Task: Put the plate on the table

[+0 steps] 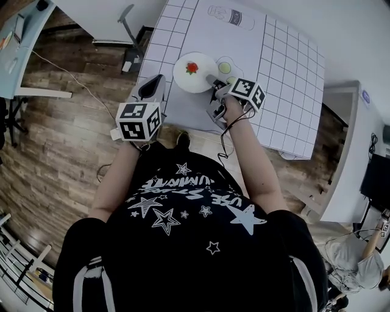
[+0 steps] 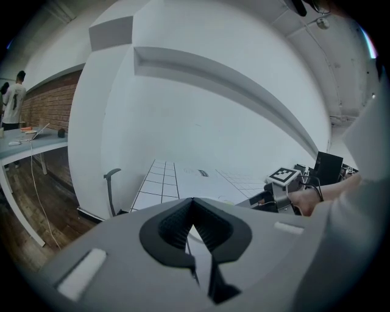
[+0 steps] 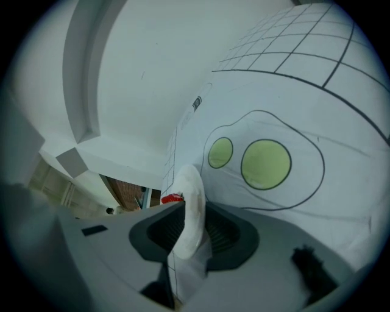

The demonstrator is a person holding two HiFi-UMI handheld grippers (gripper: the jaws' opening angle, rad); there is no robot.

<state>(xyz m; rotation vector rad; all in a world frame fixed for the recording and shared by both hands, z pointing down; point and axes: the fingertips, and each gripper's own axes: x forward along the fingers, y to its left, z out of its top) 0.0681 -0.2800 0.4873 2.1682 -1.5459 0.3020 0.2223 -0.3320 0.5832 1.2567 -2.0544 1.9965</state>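
Observation:
A white plate with a small red thing on it is over the near part of the white gridded table. My right gripper is shut on the plate's right rim. In the right gripper view the plate shows edge-on between the pads of that gripper, with the red thing behind it. Whether the plate rests on the table I cannot tell. My left gripper hovers off the table's left edge, shut and empty.
Two green circles inside a drawn outline lie on the mat just right of the plate. A bottle outline is printed at the far end. A desk stands far left, a white cabinet at the right, wooden floor around.

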